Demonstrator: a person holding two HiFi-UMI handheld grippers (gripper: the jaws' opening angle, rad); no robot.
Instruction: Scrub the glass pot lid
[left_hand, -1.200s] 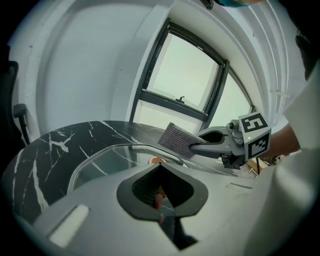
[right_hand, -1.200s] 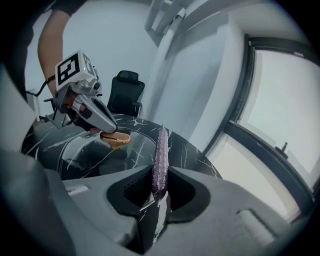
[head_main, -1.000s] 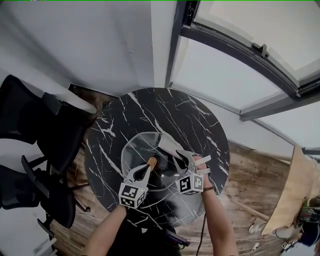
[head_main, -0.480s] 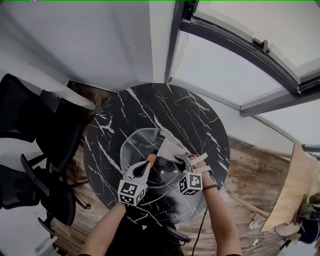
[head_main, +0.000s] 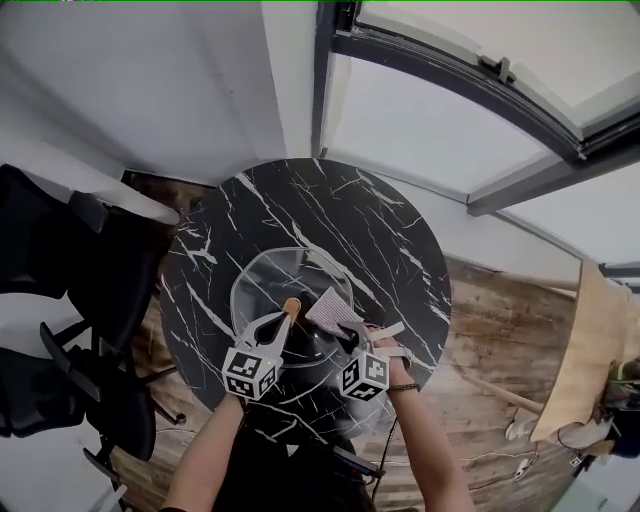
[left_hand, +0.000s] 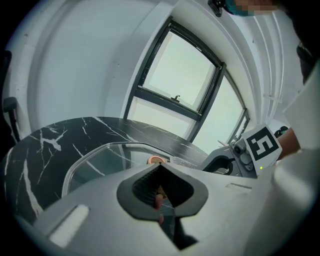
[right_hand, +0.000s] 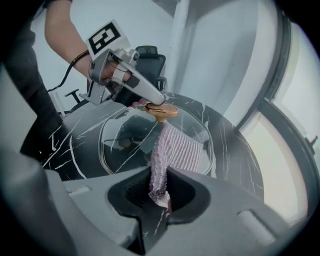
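We hold the left gripper (head_main: 287, 313) with its jaws drawn together on the wooden knob (head_main: 292, 305) of the glass pot lid (head_main: 262, 278). In the left gripper view the narrow slot between the jaws shows a brown piece of that knob pinched inside, with the knob's round top just past the tips. The right gripper view confirms it: the two slim jaws meet on the knob (right_hand: 164, 111) from its 10 o'clock side.

The right gripper (right_hand: 160, 192) has its jaws clamped on one edge of a pale ribbed cloth (right_hand: 176, 149). Only a thin gap is left between them, and the fabric fills it. The rest of the cloth fans out and lies on the glass, reaching the base of the knob.

In the head view the lid lies flat on the round black marble table (head_main: 335, 205), near its middle and slightly toward 7 o'clock. The cloth (head_main: 327, 307) sits at 3 o'clock of the knob. Our left gripper comes in from 7 o'clock and our right from 5 o'clock. Dark office chairs (head_main: 70, 250) stand off the table at 9 o'clock.
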